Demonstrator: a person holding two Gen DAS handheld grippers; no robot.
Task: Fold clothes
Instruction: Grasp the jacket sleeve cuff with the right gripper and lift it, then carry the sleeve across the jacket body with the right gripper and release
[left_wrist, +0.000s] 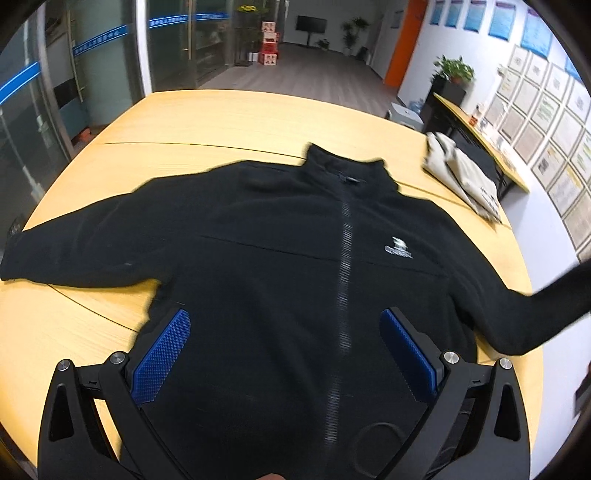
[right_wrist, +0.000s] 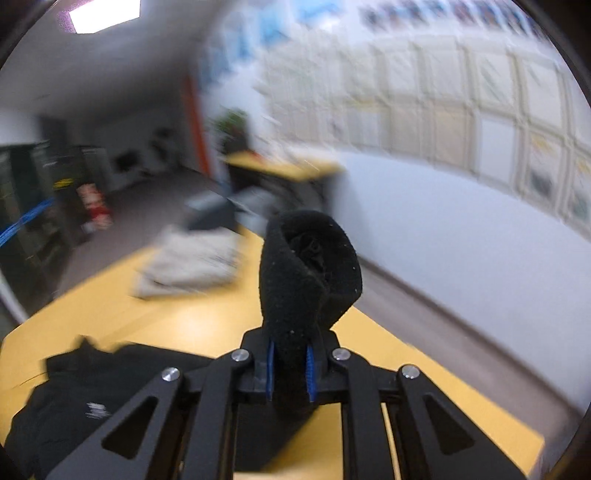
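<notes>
Jacket (left_wrist: 280, 251) lies collar-away under the spread left gripper (left_wrist: 284, 354), its cuff (right_wrist: 306, 273) (lifted) pinched by the right gripper (right_wrist: 290, 369).

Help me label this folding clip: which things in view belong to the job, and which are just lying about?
Part of the job:
- black fleece jacket, spread on the yellow table
- its sleeve cuff, pinched in the right gripper
- left gripper, open over the jacket's hem

Just lying about:
- folded beige garment at the table's far corner
- potted plant
- framed papers on the wall
</notes>
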